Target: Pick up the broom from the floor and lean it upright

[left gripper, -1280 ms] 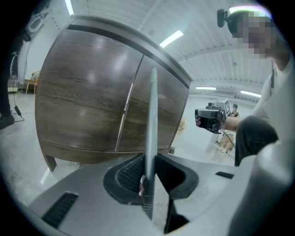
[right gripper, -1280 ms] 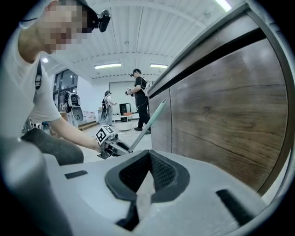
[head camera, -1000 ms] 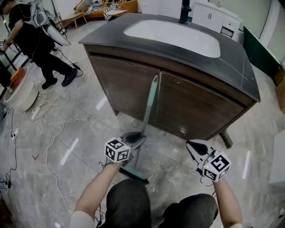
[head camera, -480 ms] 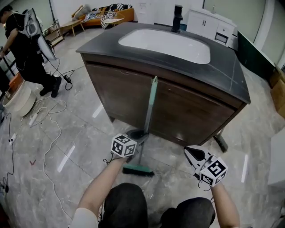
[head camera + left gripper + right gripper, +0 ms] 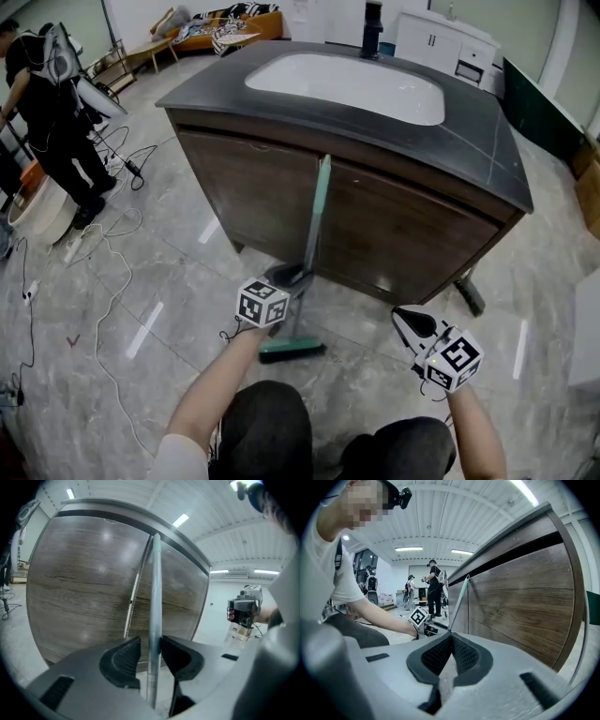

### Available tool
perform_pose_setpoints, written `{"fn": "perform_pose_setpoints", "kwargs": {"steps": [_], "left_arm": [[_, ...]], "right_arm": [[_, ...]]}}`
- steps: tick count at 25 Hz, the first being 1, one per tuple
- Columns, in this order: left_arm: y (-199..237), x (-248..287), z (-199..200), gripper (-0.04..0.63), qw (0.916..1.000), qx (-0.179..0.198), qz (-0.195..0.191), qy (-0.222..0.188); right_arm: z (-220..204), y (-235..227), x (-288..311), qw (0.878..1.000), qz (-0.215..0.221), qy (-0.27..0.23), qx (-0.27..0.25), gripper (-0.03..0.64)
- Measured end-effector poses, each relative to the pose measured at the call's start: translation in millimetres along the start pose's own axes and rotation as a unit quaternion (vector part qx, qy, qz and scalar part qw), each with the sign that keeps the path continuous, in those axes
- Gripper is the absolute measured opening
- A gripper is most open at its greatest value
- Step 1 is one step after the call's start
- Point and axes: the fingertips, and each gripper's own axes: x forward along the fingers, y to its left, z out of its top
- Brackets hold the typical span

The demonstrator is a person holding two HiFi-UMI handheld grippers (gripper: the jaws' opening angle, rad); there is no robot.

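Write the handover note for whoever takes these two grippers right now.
Left claw: jaws have just been opening; the broom handle is between them, with a gap at one pad.
Right claw: shut, empty, clear of the job.
The broom stands on the floor, its top leaning on the cabinet front.
Done: pickup and lean.
Left: ease the left claw off without tipping it.

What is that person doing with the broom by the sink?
A person holds tongs in each hand. The broom stands leaning against the sink cabinet, its brush on the floor. The left tongs have just been opening around the handle and seem to be letting go. The right tongs are shut and empty.
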Motion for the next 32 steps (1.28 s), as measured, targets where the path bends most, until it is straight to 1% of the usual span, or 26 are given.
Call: {"fn": "perform_pose_setpoints", "kwargs": {"steps": [3, 7, 10, 12, 15, 17, 19, 20, 21, 23, 25, 29, 32], "left_arm": [[0, 0, 0, 0.144, 1.0000, 0.007, 0.004, 0.005], [-2, 3, -2, 0.170, 0.9996, 0.021, 0.009, 0.015], [0, 7, -9, 0.199, 0.9994, 0.021, 0.015, 0.023], [3, 8, -17, 0.202, 0.9994, 0.009, 0.016, 0.027], [8, 13, -34, 0.184, 0.9993, -0.024, 0.004, 0.029], [9, 20, -45, 0.170, 0.9984, -0.049, -0.008, 0.027], [8, 27, -60, 0.139, 0.9966, -0.071, -0.026, 0.033], [7, 30, -69, 0.107, 0.9958, -0.077, -0.034, 0.038], [7, 32, -76, 0.081, 0.9953, -0.078, -0.040, 0.043], [5, 31, -80, 0.076, 0.9949, -0.071, -0.054, 0.047], [-1, 28, -77, 0.066, 0.9932, -0.063, -0.081, 0.055], [-22, 19, -78, 0.043, 0.9844, -0.052, -0.139, 0.094], [-31, 15, -84, 0.037, 0.9792, -0.055, -0.159, 0.113]], "right_arm": [[0, 2, 1, 1.000, 0.002, 0.003, -0.002, -0.005], [3, 3, 2, 1.000, 0.005, 0.003, -0.004, -0.005], [1, 5, 4, 1.000, 0.006, 0.004, -0.004, -0.005], [-2, 8, 5, 1.000, 0.008, 0.008, -0.005, -0.005], [-8, 9, 6, 1.000, 0.008, 0.013, -0.002, -0.005], [-13, 7, 5, 1.000, 0.007, 0.017, 0.004, -0.005], [-21, 7, 5, 1.000, 0.008, 0.021, 0.007, -0.005], [-26, 8, 6, 1.000, 0.009, 0.023, 0.008, -0.005], [-29, 9, 7, 1.000, 0.010, 0.026, 0.009, -0.005], [-34, 9, 8, 0.999, 0.011, 0.030, 0.011, -0.005], [-36, 9, 9, 0.999, 0.011, 0.032, 0.013, -0.005], [-37, 9, 10, 0.999, 0.013, 0.032, 0.016, -0.005], [-32, 9, 11, 0.999, 0.014, 0.027, 0.015, -0.005]]}}
